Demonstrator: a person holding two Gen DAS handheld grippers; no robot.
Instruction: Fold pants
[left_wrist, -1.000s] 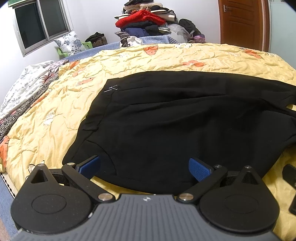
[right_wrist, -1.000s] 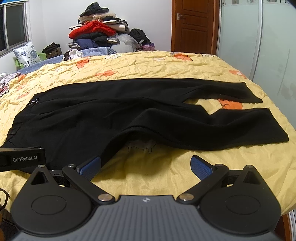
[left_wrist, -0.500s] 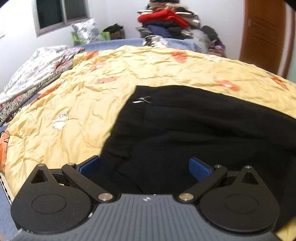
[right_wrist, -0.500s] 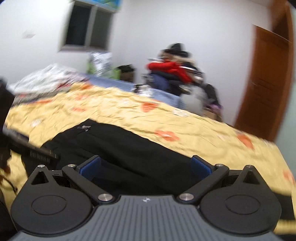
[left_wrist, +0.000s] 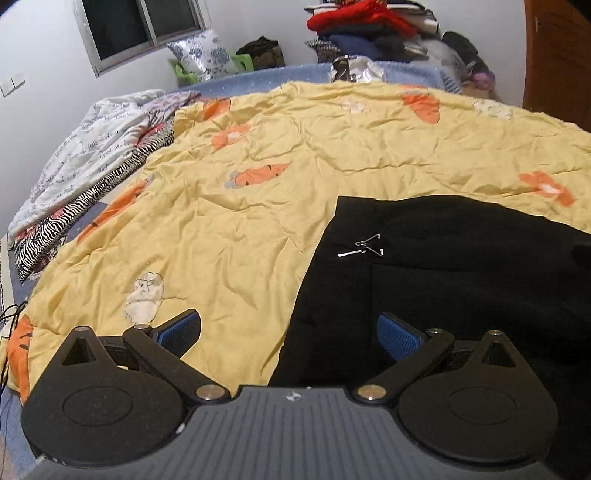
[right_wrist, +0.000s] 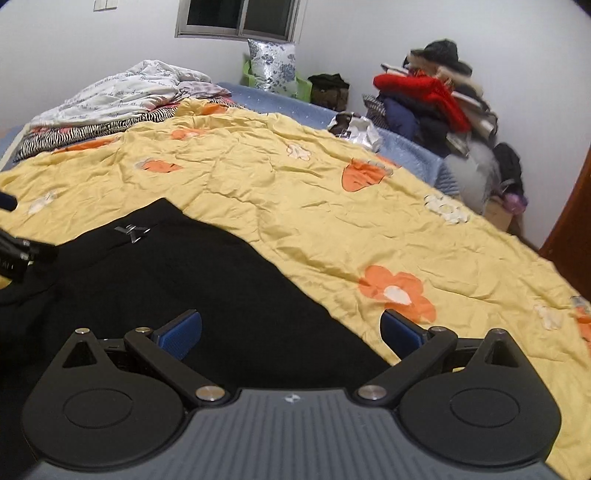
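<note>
Black pants (left_wrist: 443, 280) lie flat on a yellow flowered quilt (left_wrist: 240, 192); a small metal clip (left_wrist: 364, 247) sits near the waistband corner. My left gripper (left_wrist: 290, 334) is open, low over the pants' left waist edge, with one blue pad over the quilt and the other over black cloth. In the right wrist view the same pants (right_wrist: 184, 280) fill the lower left, clip (right_wrist: 132, 232) at the far corner. My right gripper (right_wrist: 291, 332) is open above the pants' far edge. Nothing is held. The left tool (right_wrist: 14, 254) shows at that view's left edge.
Crumpled white and zebra-print bedding (left_wrist: 92, 162) lies at the bed's left side. A pile of clothes with a red garment (right_wrist: 428, 92) stands in the far corner, a patterned pillow (right_wrist: 273, 66) under the window, a wooden door (left_wrist: 557, 55) at right.
Both grippers have swung left toward the waist end of the pants and moved lower and closer. The trouser legs have dropped out of both views. Both stay open.
</note>
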